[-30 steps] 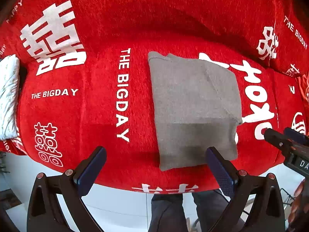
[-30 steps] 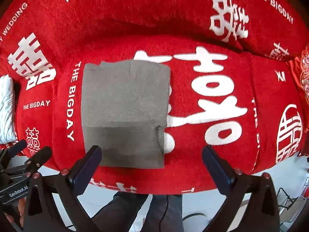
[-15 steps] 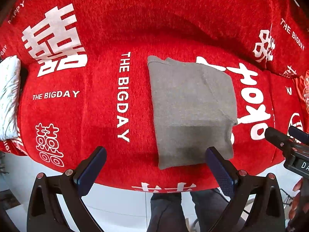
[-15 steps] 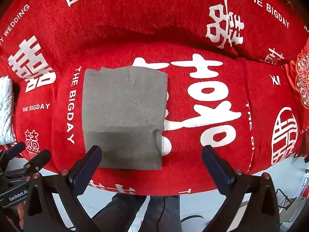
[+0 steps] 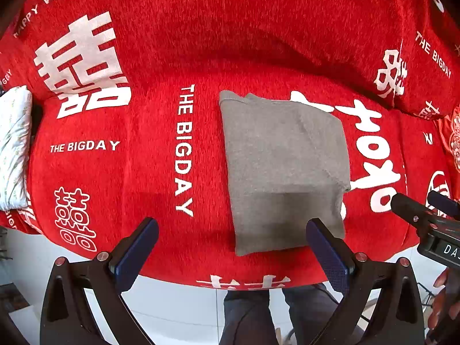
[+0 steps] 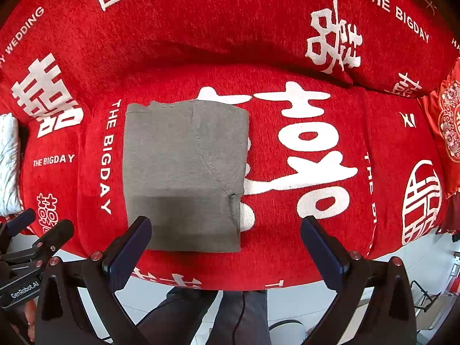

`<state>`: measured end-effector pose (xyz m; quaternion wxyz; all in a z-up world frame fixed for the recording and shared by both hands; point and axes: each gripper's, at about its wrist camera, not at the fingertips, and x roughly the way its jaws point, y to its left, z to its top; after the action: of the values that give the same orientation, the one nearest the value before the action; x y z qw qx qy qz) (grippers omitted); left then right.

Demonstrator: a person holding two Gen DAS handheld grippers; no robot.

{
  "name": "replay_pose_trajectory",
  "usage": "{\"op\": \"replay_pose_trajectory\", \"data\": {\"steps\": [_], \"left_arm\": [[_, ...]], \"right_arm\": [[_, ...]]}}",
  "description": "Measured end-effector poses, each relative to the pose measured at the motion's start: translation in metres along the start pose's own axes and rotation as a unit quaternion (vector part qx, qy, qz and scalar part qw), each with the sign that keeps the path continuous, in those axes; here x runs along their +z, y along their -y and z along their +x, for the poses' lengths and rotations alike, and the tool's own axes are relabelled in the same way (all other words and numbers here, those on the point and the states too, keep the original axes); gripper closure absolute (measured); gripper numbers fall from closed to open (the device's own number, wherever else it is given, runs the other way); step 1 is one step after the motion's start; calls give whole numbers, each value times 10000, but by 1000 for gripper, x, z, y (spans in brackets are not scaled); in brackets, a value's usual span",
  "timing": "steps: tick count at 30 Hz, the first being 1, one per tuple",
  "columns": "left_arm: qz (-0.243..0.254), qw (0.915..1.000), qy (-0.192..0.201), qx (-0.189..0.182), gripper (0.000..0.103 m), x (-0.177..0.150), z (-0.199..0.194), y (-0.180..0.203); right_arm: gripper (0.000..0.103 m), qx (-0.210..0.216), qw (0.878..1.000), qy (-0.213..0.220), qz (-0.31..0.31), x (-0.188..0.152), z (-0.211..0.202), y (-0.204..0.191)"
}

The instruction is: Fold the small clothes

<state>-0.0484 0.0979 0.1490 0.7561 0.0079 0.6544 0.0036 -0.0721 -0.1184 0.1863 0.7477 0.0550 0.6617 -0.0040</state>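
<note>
A grey garment (image 5: 284, 169) lies folded into a flat rectangle on the red sofa seat (image 5: 149, 158); it also shows in the right wrist view (image 6: 184, 172). My left gripper (image 5: 230, 247) is open and empty, held off the sofa's front edge, below and left of the garment. My right gripper (image 6: 224, 250) is open and empty, held off the front edge, below and right of the garment. The right gripper also shows at the right edge of the left wrist view (image 5: 422, 210), and the left gripper at the left edge of the right wrist view (image 6: 37, 230).
The sofa has a red cover with white lettering and a back cushion (image 6: 230, 20). A white pillow (image 5: 13, 146) lies at the left end. A red embroidered cushion (image 6: 448, 120) is at the right end. My legs and a white tiled floor (image 5: 178, 304) are below the seat edge.
Both grippers have drawn back from the sofa, so the folded garment looks smaller and farther. The garment has not moved. Both grippers stayed open.
</note>
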Motion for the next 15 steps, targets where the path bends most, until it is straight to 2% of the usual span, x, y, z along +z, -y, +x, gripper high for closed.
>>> {"op": "replay_pose_trajectory", "data": {"steps": [15], "left_arm": [[-50,10000,32,12,0,0,-4,2]], "right_arm": [[0,7,10000,5,15,0,-3,1]]}}
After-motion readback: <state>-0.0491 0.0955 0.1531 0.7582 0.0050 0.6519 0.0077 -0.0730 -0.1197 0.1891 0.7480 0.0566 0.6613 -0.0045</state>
